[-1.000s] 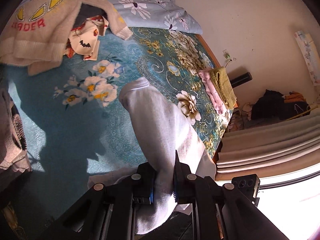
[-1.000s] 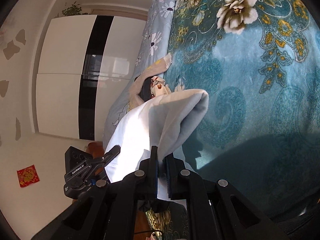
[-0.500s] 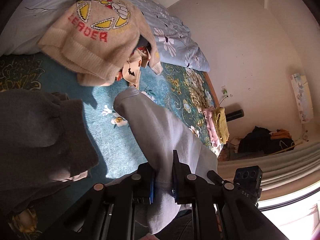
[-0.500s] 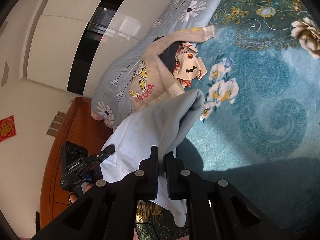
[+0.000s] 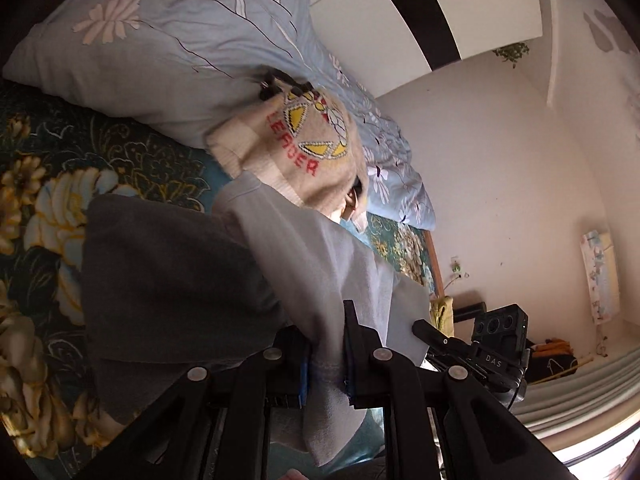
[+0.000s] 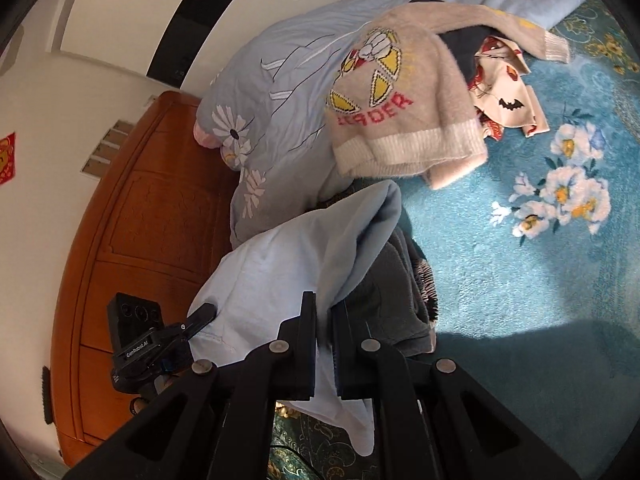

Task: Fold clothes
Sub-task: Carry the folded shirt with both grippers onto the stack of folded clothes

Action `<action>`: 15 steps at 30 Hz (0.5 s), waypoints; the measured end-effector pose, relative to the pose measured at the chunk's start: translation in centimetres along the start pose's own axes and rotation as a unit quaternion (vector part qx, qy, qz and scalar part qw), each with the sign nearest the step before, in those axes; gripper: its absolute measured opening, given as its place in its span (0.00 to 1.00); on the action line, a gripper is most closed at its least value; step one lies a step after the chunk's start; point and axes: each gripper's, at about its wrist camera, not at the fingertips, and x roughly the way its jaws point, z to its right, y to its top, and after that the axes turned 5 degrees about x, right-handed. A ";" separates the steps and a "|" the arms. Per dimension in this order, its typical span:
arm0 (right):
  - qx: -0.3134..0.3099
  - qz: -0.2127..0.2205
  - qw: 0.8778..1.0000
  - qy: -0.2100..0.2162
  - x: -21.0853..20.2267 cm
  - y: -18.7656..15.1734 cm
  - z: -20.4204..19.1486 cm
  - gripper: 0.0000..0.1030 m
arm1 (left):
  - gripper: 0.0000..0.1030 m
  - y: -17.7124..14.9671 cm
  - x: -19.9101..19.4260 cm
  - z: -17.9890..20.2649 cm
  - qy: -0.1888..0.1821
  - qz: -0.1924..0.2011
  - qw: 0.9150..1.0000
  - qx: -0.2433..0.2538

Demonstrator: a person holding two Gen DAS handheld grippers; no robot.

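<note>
The pale blue garment [image 6: 304,256] hangs doubled between two tongs, above the dark grey folded pile [image 5: 168,280] on the teal floral blanket [image 6: 520,280]. The left gripper [image 5: 326,354] and right gripper [image 6: 324,344] each clench one edge of it. To land it well, I would keep both grips level and the fold taut, then lower it squarely onto that pile. Beyond the pile lies one beige sweater [image 6: 400,92], one bat-print garment [image 6: 508,100] and one blue floral quilt [image 5: 168,52].

left gripper [image 5: 326,354] pinched tight on cloth, fingers pointing to 12 o'clock. right gripper [image 6: 324,350] pinched tight too, same way.
</note>
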 end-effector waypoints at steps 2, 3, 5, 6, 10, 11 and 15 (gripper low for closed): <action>-0.006 -0.009 1.000 -0.009 1.4 0.5 -0.6 0.07 | 0.14 0.1 -1.0 -1.4 0.008 0.013 1.000 -0.007; -0.010 -0.014 1.000 -0.014 2.0 0.8 -0.9 0.07 | 0.14 0.1 -1.4 -2.1 0.012 0.018 1.000 -0.010; -0.016 -0.024 0.999 -0.023 3.4 1.3 -1.5 0.07 | 0.14 0.2 -1.6 -3.2 0.019 0.024 0.999 -0.019; -0.019 -0.028 0.999 -0.027 4.1 1.6 -1.8 0.07 | 0.14 0.3 -1.5 -3.7 0.021 0.023 0.999 -0.023; -0.032 -0.047 0.997 -0.045 6.8 2.7 -2.9 0.07 | 0.14 0.2 -0.4 -5.4 0.035 0.020 0.999 -0.036; -0.034 -0.051 0.997 -0.050 7.4 2.9 -3.1 0.07 | 0.14 0.2 -0.1 -6.0 0.038 0.022 0.998 -0.045; -0.032 -0.057 0.995 -0.079 9.3 3.8 -2.1 0.07 | 0.14 0.0 1.1 -8.5 0.046 0.030 0.995 -0.081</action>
